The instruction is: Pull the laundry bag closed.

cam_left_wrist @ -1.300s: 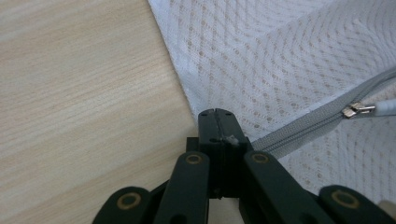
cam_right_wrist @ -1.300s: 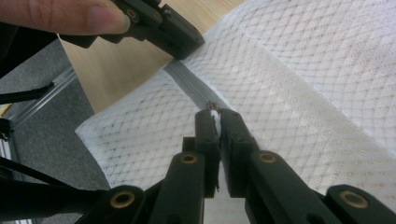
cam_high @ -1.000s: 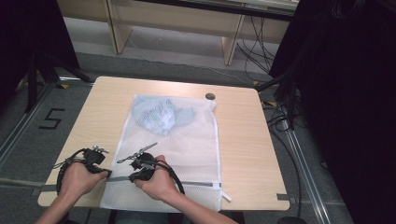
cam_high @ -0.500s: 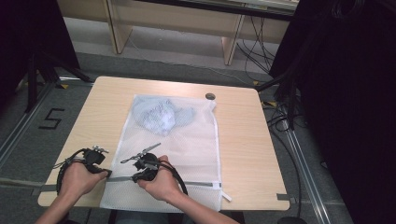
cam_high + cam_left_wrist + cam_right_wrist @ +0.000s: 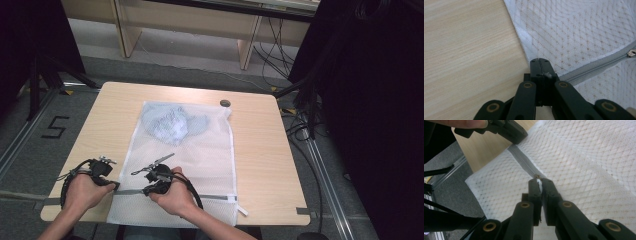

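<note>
Here a white mesh bag (image 5: 185, 165) lies flat mid-table, blue cloth (image 5: 172, 124) inside its far end and a small dark disc (image 5: 225, 103) just past its far right corner. The left gripper (image 5: 539, 62) is clamped on the bag's near left edge at the end of the zip (image 5: 596, 65), while the right gripper (image 5: 538, 181) pinches the zip pull. The pull is mostly hidden between the jaws, and the hands cover both grippers' bodies from above
</note>
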Demonstrator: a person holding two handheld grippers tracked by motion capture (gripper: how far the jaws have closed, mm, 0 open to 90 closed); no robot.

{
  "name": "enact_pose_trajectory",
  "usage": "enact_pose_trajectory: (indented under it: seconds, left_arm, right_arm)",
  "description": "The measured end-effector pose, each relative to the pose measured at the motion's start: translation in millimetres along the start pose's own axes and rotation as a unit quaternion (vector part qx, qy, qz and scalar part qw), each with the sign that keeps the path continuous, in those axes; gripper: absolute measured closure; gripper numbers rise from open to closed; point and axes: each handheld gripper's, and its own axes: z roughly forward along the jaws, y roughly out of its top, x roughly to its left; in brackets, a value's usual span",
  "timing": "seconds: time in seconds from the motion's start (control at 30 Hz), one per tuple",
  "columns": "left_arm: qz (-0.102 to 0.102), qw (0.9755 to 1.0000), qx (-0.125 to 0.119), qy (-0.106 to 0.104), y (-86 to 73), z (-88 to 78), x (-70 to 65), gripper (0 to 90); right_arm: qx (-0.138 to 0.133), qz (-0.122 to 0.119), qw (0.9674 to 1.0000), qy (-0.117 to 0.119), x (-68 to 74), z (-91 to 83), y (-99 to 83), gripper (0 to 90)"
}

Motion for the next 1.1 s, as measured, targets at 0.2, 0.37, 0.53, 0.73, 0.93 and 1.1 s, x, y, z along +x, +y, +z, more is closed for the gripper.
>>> enact_pose_trajectory:
  seconds: [0.2,0.37,0.53,0.73,0.93,1.1]
  left_arm:
    - [0.0,1.0,0.0,0.0,0.0,0.0,0.1,89.9]
    - [0.0,1.0,0.0,0.0,0.0,0.0,0.0,89.9]
    - [0.0,1.0,0.0,0.0,0.0,0.0,0.0,89.9]
    - [0.0,1.0,0.0,0.0,0.0,0.0,-0.1,89.9]
    - [0.0,1.0,0.0,0.0,0.0,0.0,0.1,89.9]
    - [0.0,1.0,0.0,0.0,0.0,0.0,0.1,89.9]
  right_arm:
    - [0.001,0.004,1.0,-0.001,0.2,-0.8,-0.8,87.1]
    - [0.003,0.005,1.0,-0.002,0.4,-2.8,-1.4,87.1]
    - [0.003,0.005,1.0,-0.003,0.3,-4.1,-2.3,87.1]
    - [0.002,0.004,1.0,-0.005,-0.6,-5.9,-3.5,87.1]
    - [0.003,0.003,1.0,-0.003,-1.9,-7.2,-4.1,87.2]
    - [0.006,0.007,0.9999,-0.005,-1.5,-8.3,-4.8,87.1]
